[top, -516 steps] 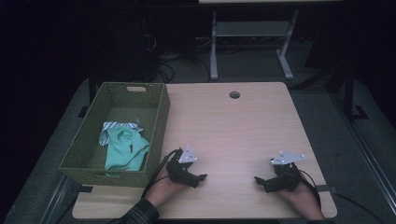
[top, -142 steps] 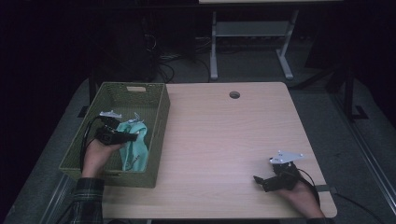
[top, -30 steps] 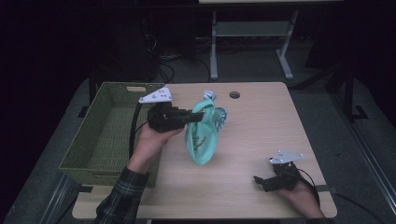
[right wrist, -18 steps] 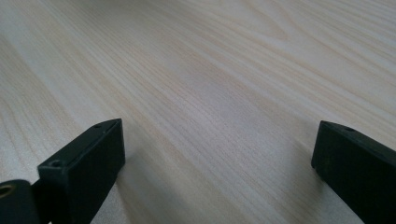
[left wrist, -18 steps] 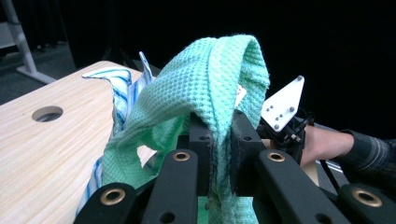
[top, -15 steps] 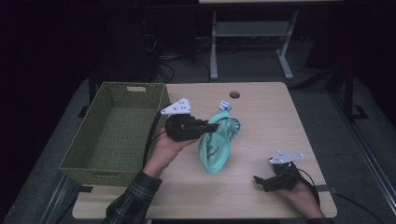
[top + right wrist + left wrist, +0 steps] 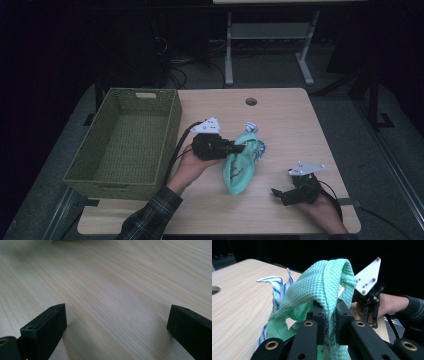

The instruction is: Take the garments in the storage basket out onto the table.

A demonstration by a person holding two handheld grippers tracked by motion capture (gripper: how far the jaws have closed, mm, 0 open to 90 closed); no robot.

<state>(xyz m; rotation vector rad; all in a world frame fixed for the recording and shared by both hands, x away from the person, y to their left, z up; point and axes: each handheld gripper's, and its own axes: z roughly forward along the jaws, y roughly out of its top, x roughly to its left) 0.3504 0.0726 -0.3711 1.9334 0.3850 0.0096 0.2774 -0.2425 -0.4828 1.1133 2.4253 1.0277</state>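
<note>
A green basket (image 7: 125,145) is parked at the tabletop's (image 7: 290,120) left edge. Beside it, the mint cloth (image 7: 240,162) is pinched tight in the left tongs (image 7: 239,147), draped onto the wood mid-table. The right tongs (image 7: 278,194) are spread wide, well apart, nothing held.

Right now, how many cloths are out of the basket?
2: a green waffle cloth pinched in the left tongs, and a blue-striped cloth bunched against it above the table. More may be hidden.

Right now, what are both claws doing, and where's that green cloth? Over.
Left gripper shut on green cloth, hanging down to the table. Right gripper open, resting low. Basket stands left; nothing in the way.
</note>
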